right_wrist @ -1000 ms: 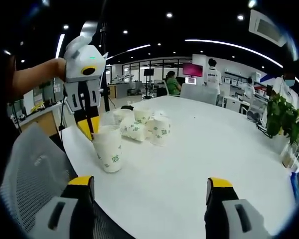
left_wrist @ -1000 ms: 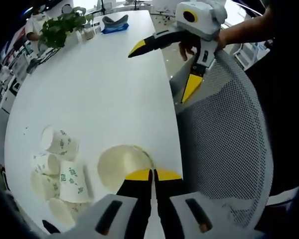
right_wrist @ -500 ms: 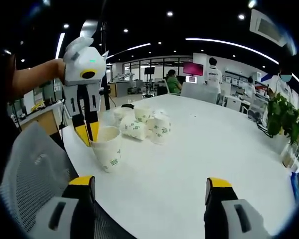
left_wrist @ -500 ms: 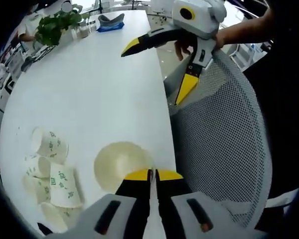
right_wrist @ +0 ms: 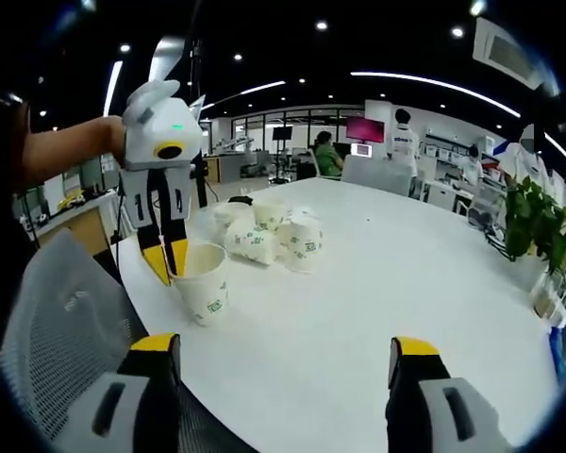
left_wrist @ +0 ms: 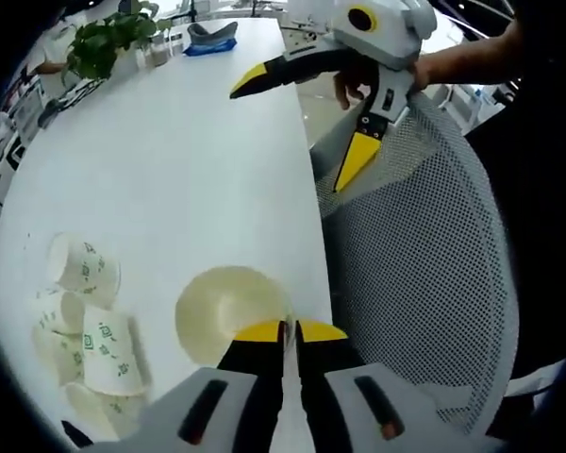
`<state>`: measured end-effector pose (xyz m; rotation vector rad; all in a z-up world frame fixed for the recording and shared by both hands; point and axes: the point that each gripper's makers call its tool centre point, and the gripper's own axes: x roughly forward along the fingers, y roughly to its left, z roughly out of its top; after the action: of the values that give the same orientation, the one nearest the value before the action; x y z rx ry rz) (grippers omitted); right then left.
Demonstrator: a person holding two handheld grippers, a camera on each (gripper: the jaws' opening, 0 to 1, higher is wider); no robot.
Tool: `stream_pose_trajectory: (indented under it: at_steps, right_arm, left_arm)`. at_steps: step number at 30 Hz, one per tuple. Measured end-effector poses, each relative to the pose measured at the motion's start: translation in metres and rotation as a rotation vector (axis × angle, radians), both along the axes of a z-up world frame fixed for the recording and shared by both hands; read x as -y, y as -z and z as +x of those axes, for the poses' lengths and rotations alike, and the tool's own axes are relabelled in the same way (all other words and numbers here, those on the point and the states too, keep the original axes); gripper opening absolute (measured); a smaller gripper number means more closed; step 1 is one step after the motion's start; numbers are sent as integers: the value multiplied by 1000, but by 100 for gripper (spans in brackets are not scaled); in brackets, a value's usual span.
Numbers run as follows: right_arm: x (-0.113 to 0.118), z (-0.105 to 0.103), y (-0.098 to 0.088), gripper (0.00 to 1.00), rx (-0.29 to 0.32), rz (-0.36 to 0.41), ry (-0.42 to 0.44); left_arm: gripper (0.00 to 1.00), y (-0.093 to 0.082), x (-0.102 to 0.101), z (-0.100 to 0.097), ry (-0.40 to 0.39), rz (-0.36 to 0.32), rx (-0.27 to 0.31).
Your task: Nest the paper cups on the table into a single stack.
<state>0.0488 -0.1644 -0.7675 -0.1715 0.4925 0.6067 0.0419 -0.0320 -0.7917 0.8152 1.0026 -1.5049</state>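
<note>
Left gripper [right_wrist: 167, 266] clamped on rim of upright paper cup [right_wrist: 203, 285] near table [right_wrist: 358, 283] edge by mesh chair [right_wrist: 57, 321]. Remaining cups [right_wrist: 269, 236] clustered farther in, some tipped. Right gripper [right_wrist: 283, 354] spread wide, holding nothing.

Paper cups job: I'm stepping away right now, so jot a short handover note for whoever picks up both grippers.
Left gripper: shut on the rim of one upright paper cup near the table edge.
Right gripper: open, holding nothing, above the table edge by the mesh chair.
Loose cups: clustered farther along the table, some on their sides.
Done: one cup gripped; no stack seen yet.
Left: nest every cup into one stack.
</note>
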Motion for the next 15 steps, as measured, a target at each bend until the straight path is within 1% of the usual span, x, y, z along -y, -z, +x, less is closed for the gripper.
stream_pose_trajectory:
  at_steps: [7, 15]
  right_arm:
    - [1, 0, 1, 92, 0, -2, 0]
    - [1, 0, 1, 92, 2, -2, -3]
  left_arm:
    - [2, 0, 1, -1, -4, -9, -6]
    - [1, 0, 3, 5, -21, -24, 22]
